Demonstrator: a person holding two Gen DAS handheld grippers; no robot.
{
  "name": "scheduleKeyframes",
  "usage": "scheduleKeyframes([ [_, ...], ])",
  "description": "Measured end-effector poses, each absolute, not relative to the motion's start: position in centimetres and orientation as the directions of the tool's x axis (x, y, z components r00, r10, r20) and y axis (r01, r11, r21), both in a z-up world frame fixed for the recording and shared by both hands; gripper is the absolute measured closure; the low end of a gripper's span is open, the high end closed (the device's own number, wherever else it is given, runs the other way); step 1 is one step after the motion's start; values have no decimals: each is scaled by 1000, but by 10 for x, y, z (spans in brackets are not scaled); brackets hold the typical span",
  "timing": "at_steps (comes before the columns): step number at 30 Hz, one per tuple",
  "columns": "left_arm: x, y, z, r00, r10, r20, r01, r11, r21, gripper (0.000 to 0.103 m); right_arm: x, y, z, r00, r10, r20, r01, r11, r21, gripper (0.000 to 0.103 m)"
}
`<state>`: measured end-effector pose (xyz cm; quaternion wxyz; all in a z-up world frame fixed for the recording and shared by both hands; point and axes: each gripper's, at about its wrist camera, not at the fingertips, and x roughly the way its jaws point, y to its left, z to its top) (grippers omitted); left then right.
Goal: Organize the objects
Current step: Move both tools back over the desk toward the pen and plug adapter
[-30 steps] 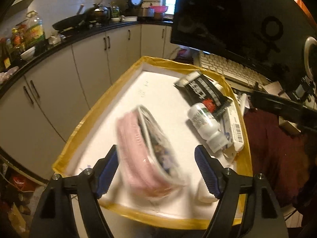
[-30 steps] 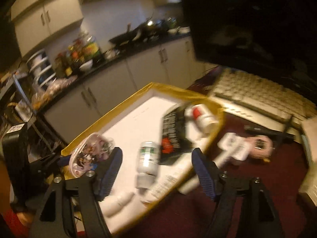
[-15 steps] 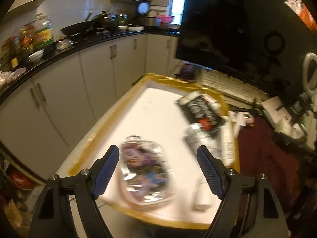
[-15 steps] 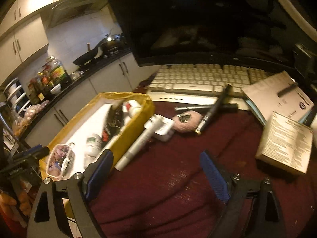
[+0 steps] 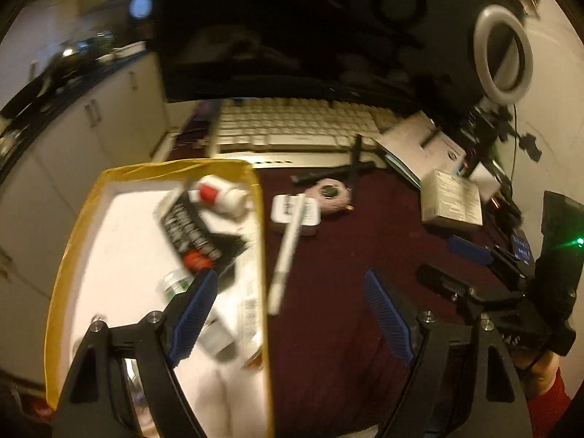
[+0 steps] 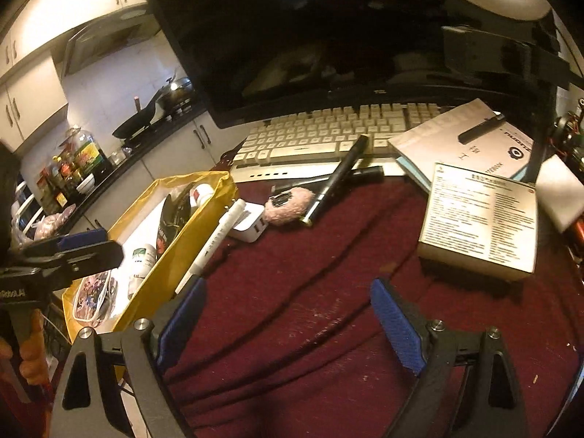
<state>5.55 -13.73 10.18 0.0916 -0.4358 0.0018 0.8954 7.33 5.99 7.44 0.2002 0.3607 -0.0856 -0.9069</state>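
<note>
Both claws empty, jaws apart, over the maroon-covered worktop (image 6: 328, 292).
Left claw (image 5: 292, 314) straddles the yellow-rimmed tray's (image 5: 73, 241) right edge; right claw (image 6: 288, 321) hovers over bare cloth. Tray holds white bottle (image 5: 219, 193), black packet (image 5: 197, 237), clear pouch (image 6: 93, 297). White pen (image 6: 215, 244) leans on tray wall; pink fluffy item (image 6: 288, 206) lies beside keyboard (image 6: 328, 135).
</note>
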Motion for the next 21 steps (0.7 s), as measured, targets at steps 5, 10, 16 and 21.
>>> scheduleKeyframes([
  [5,17,-115,88,-518,165,-839,-235,-971,-46,34,75,65,74,-664,-431,-611,292,-902,318,9],
  [10,-11,-102,77,-444,223,-868,-284,-954,-100,49,76,69,74,-666,-424,-613,284,-905,317,9],
  [16,-34,-101,61,-429,164,-888,-264,-963,-51,49,76,70,74,-666,-422,-615,276,-906,322,9],
  [21,-40,-102,47,-397,154,-905,-264,-963,-48,49,74,68,74,-663,-424,-617,281,-905,320,9],
])
